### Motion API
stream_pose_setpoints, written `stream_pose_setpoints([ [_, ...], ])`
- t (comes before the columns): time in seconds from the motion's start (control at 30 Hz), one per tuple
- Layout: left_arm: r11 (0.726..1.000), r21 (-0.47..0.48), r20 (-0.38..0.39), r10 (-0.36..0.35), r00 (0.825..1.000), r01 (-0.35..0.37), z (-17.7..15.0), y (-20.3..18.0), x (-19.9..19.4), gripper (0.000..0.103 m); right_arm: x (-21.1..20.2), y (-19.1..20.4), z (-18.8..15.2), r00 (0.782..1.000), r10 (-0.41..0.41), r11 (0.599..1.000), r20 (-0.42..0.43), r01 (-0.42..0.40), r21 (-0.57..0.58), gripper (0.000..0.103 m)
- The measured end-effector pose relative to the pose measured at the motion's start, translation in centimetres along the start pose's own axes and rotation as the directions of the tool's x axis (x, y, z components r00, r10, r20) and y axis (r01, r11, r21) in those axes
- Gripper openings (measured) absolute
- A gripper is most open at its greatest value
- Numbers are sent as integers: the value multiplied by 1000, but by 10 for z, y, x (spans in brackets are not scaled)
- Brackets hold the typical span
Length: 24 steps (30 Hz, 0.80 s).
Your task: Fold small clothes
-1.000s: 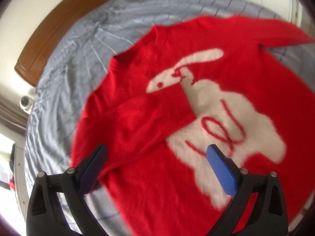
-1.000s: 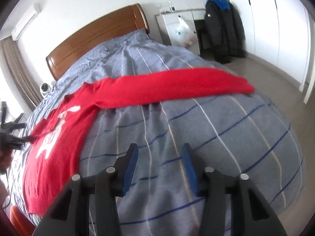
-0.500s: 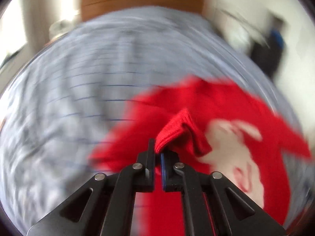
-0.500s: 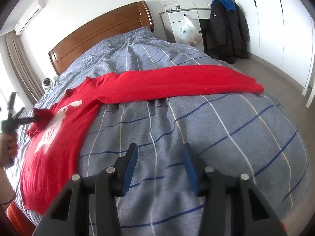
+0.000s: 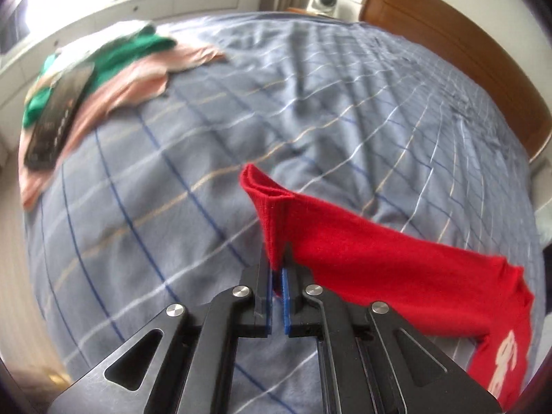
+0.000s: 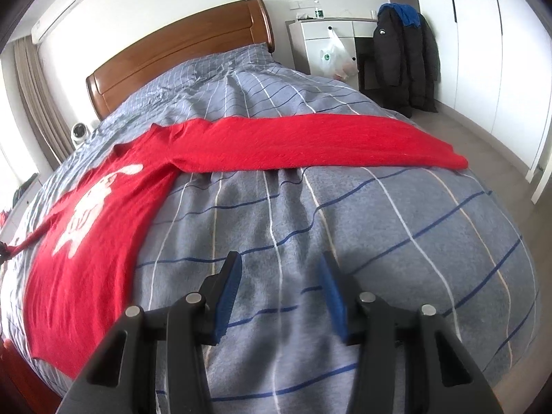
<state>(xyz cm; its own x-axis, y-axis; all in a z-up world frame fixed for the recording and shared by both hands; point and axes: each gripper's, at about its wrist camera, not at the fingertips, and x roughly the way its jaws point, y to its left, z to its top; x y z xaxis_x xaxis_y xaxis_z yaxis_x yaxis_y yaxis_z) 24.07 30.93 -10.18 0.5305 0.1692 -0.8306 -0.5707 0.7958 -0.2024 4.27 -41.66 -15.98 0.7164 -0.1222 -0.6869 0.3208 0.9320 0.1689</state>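
A red sweater (image 6: 103, 227) with a white animal print lies flat on the bed. One sleeve (image 6: 327, 141) stretches out flat to the right. My left gripper (image 5: 277, 269) is shut on the cuff (image 5: 265, 193) of the other sleeve (image 5: 396, 262) and holds it lifted above the blanket, pulled out away from the body. In the right wrist view that sleeve (image 6: 32, 238) runs taut to the far left edge. My right gripper (image 6: 279, 276) is open and empty, over bare blanket right of the sweater's body.
The bed has a grey-blue striped blanket (image 6: 345, 234) and a wooden headboard (image 6: 172, 51). A pile of pink and green clothes (image 5: 103, 65) with a dark object on it lies at the far corner. A dresser (image 6: 327, 45) and hanging dark coats (image 6: 403, 51) stand beside the bed.
My left gripper shut on the sleeve cuff that lay folded over the sweater's front and swung it out away from the body. The right gripper stayed open and barely moved.
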Motion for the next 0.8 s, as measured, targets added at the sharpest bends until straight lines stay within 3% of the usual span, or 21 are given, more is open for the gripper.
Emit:
stream_pose_setpoints([
  [0.17, 999, 19, -59, 36, 998, -35, -11, -3, 29, 2, 1, 0, 0, 1000, -3, 1000, -4, 3, -2, 46],
  [0.5, 997, -15, -54, -79, 995, 79, -15, 20, 39, 6, 2, 2, -1, 1000, -19, 1000, -7, 19, -8, 46],
  [0.67, 997, 4, -34, -83, 996, 83, -20, 21, 35, 7, 3, 3, -2, 1000, -25, 1000, -6, 25, -15, 46],
  [0.77, 997, 19, -29, -81, 996, 81, -24, 21, 25, 12, 2, 3, -2, 1000, -23, 1000, -6, 23, -11, 46],
  [0.8, 997, 25, -25, -74, 997, 74, -26, 21, 17, 24, 2, 3, -2, 1000, -22, 1000, -4, 22, -8, 47],
])
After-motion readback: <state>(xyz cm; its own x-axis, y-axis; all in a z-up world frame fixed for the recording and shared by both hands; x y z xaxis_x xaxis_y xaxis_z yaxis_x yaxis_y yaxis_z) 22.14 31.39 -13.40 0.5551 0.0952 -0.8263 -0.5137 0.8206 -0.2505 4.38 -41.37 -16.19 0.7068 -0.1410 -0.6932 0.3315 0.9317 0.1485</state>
